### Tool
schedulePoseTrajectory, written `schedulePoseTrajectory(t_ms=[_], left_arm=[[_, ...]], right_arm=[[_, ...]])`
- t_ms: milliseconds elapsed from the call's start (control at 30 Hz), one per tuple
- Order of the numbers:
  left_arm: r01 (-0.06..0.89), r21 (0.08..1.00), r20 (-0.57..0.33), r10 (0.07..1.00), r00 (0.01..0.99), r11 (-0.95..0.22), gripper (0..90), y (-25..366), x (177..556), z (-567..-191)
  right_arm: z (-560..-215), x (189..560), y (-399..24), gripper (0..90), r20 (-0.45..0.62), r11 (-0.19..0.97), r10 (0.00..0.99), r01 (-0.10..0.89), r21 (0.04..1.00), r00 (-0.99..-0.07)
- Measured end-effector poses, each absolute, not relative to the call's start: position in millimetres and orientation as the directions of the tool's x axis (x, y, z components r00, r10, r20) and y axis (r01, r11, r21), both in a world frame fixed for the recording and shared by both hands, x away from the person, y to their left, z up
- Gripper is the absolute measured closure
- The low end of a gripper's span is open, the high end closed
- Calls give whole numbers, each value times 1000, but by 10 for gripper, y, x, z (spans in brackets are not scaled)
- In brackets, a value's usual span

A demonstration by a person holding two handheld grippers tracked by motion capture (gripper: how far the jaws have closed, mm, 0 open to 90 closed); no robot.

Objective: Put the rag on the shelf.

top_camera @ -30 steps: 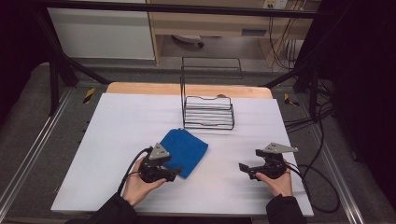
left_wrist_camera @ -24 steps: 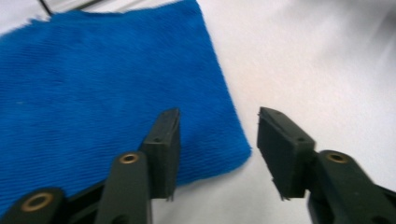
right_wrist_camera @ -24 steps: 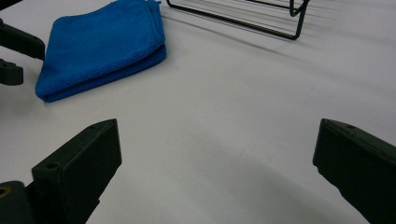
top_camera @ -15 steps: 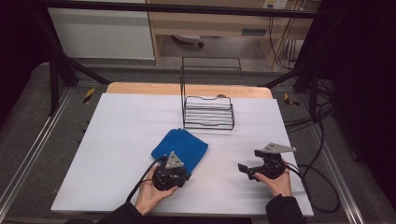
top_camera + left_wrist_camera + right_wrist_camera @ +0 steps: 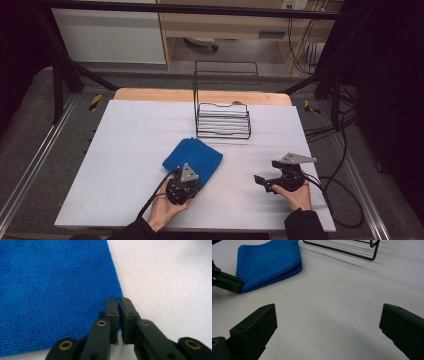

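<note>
A folded blue cloth lies flat on the white table, a little left of centre. My left gripper sits at the cloth's near edge. In the left gripper view its jaws have just been closing and now stand almost together, pinching the corner of the blue cloth. The right gripper view shows the same pinch from the side: the left gripper on the near corner of the cloth. My right gripper rests near the table's front right, open, with bare table between its jaws.
A black wire rack stands at the back centre of the table, beyond the cloth; its base appears at the top of the right gripper view. A wooden strip runs along the far edge. Cables trail off the table's right side.
The left hand has slid right along the cloth's near edge to its corner, and its jaws have shut there. The right hand and the cloth have stayed put.
</note>
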State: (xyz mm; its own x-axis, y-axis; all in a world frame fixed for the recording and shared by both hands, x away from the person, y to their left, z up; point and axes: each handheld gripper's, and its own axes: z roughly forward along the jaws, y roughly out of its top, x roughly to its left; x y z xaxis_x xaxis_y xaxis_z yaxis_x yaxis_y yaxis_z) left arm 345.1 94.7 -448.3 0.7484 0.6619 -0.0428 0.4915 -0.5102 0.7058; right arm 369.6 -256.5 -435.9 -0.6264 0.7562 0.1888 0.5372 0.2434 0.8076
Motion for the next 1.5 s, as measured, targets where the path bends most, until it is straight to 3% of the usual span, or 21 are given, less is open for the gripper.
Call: schedulePoseTrajectory(t_ms=[700, 1100, 1167, 1500], left_arm=[[496, 676, -94, 604, 791, -545, 883, 1344, 3265, -4310], [478, 671, -76, 588, 805, -567, 875, 1589, 3136, -4369], [478, 679, -83, 588, 804, -557, 857, 1589, 3141, -4372], [476, 754, -91, 646, 758, -453, 468, 1852, 3246, -4181]], right_arm=[[-4333, 3682, -2519, 33, 186, 251, 745, 528, 811, -640], [-4284, 3681, -2170, 121, 183, 276, 723, 520, 808, -667], [-4270, 3689, -2075, 140, 185, 280, 719, 522, 806, -670], [-4310, 3797, -1399, 315, 181, 374, 663, 530, 761, -727]])
